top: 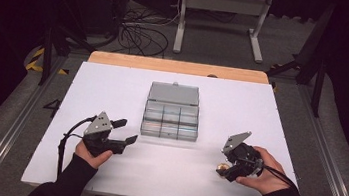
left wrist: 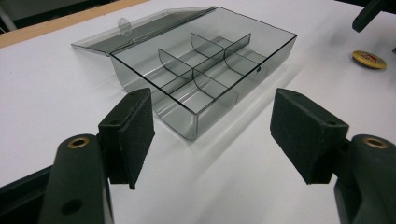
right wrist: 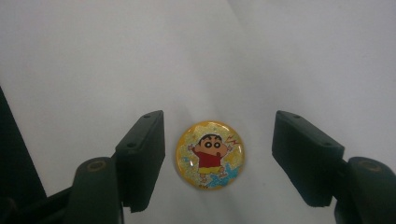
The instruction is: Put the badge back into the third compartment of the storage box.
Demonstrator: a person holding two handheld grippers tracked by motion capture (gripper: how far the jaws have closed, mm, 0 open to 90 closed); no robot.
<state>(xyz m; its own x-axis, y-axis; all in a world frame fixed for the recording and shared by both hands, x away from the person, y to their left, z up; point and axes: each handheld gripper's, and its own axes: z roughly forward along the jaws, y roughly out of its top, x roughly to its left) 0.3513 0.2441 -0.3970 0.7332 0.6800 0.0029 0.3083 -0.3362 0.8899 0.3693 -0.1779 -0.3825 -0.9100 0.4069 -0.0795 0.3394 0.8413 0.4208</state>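
At the left of the high view, the left gripper (top: 127, 130) rested low over the white tabletop (top: 113, 90) in the person's left hand (top: 92, 156), pointing toward the near left corner of the box, with its jaws wide apart and nothing between them; its own view looked across bare tabletop at that same corner. In the middle stood the clear smoke-tinted compartment box (top: 170, 123), its lid (top: 174, 94) swung fully back and lying flat behind it. Thin dividers split it into small cells, and as far as the left gripper view showed, every cell was empty (left wrist: 205, 65). To the right, well apart from the box, the right gripper (top: 222, 170) was tipped down at the tabletop in the person's right hand (top: 264, 177). Its jaws stood open on either side of a round yellow cartoon badge (right wrist: 209, 154), which lay flat and face up on the tabletop, with a clear gap between each pad and its rim, so nothing was gripped yet. The same badge (left wrist: 369, 59) also showed at the far right of the left gripper view. Judged from this, the work was at its very start: the box was already open and ready, but the badge still had to be pinched, lifted, carried over to the box and set in a cell, and the lid would then perhaps be closed.
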